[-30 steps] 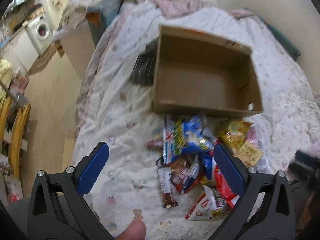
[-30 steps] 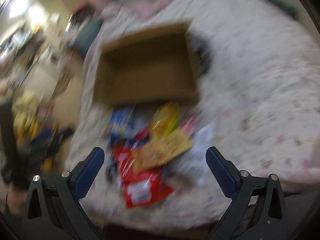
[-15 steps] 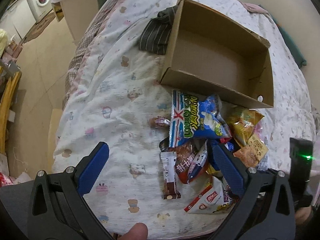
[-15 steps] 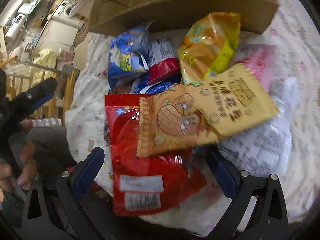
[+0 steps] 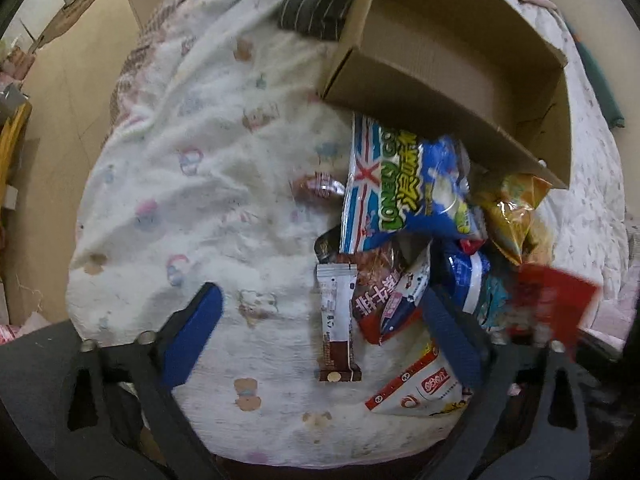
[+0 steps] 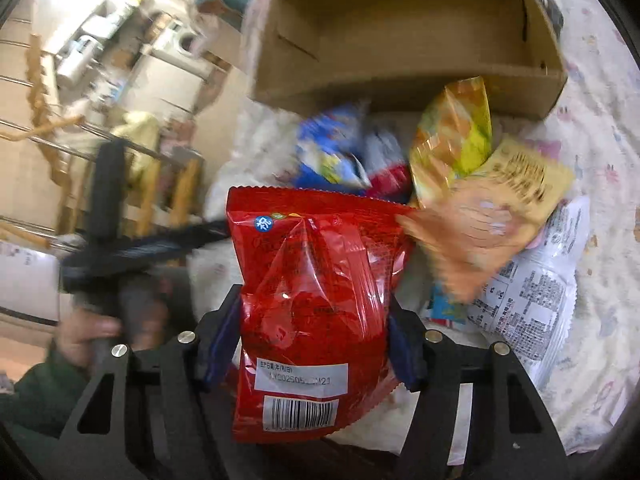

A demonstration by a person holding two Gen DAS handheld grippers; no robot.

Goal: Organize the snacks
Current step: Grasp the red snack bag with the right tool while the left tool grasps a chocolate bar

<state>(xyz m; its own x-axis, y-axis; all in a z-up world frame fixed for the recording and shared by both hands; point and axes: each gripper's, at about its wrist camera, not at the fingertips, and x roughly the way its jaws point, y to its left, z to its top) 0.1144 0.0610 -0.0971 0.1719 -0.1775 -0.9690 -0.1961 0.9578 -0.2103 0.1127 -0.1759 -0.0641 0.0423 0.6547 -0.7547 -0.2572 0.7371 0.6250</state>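
A pile of snack packets lies on the patterned bed sheet in front of an open, empty cardboard box (image 5: 460, 60). My right gripper (image 6: 314, 340) is shut on a red snack bag (image 6: 316, 288) and holds it lifted above the pile; the bag shows blurred in the left wrist view (image 5: 552, 304). My left gripper (image 5: 324, 320) is open and empty, low over the sheet, straddling a brown-and-white bar (image 5: 338, 320) and a red-brown packet (image 5: 380, 296). A blue bag (image 5: 404, 184) lies against the box's near wall. A yellow bag (image 6: 456, 136) and an orange peanut packet (image 6: 492, 216) lie near the box (image 6: 400, 40).
A striped dark cloth (image 5: 316, 0) lies left of the box. The bed's left edge drops to a tan floor (image 5: 60, 92). A white printed packet (image 6: 536, 292) lies at the right of the pile. The other hand and gripper handle (image 6: 104, 240) show at left.
My right gripper has shut on the red bag and lifted it off the pile. My left gripper has moved closer to the packets and stays open.
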